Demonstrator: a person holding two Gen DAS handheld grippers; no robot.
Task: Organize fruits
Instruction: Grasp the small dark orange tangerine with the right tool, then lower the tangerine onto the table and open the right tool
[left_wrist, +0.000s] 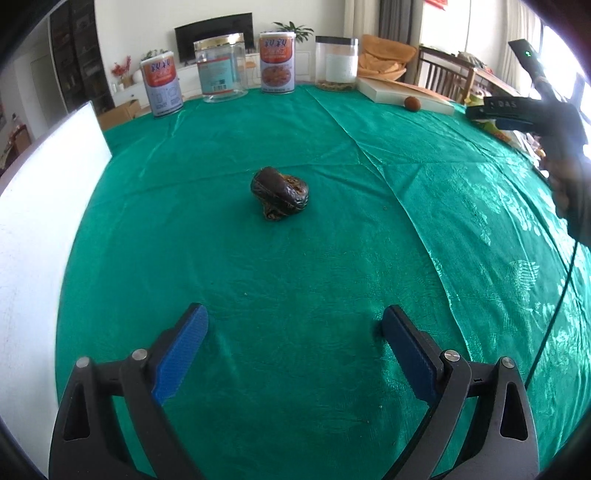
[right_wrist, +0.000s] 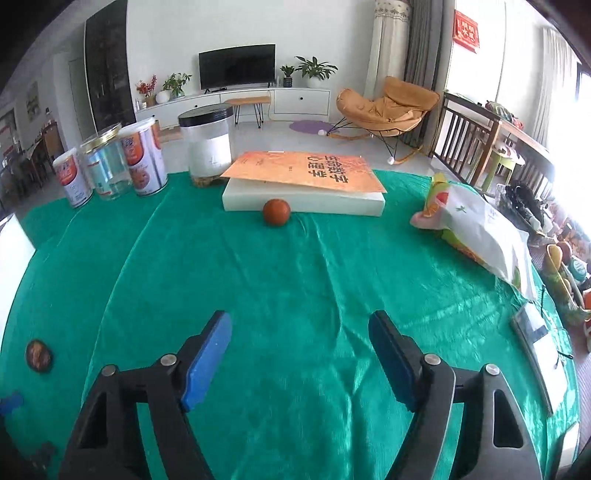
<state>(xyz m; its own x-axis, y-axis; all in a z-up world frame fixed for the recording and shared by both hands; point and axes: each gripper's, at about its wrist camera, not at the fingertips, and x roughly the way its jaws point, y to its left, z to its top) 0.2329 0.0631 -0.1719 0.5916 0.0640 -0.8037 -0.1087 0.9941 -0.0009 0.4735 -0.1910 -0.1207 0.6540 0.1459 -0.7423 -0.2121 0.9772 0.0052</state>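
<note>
On the green-clothed desk (left_wrist: 332, 258), a dark wrinkled fruit (left_wrist: 279, 193) lies ahead of the spread, empty left tool (left_wrist: 291, 325); a round reddish fruit (right_wrist: 276, 211) lies beyond the spread right tool (right_wrist: 299, 332), touching a white box (right_wrist: 303, 201). Either fruit may roll if nudged off-centre.

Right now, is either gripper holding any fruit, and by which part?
Nothing is held. The left gripper and right gripper are both open; the dark fruit and round reddish fruit lie on the table.
</note>
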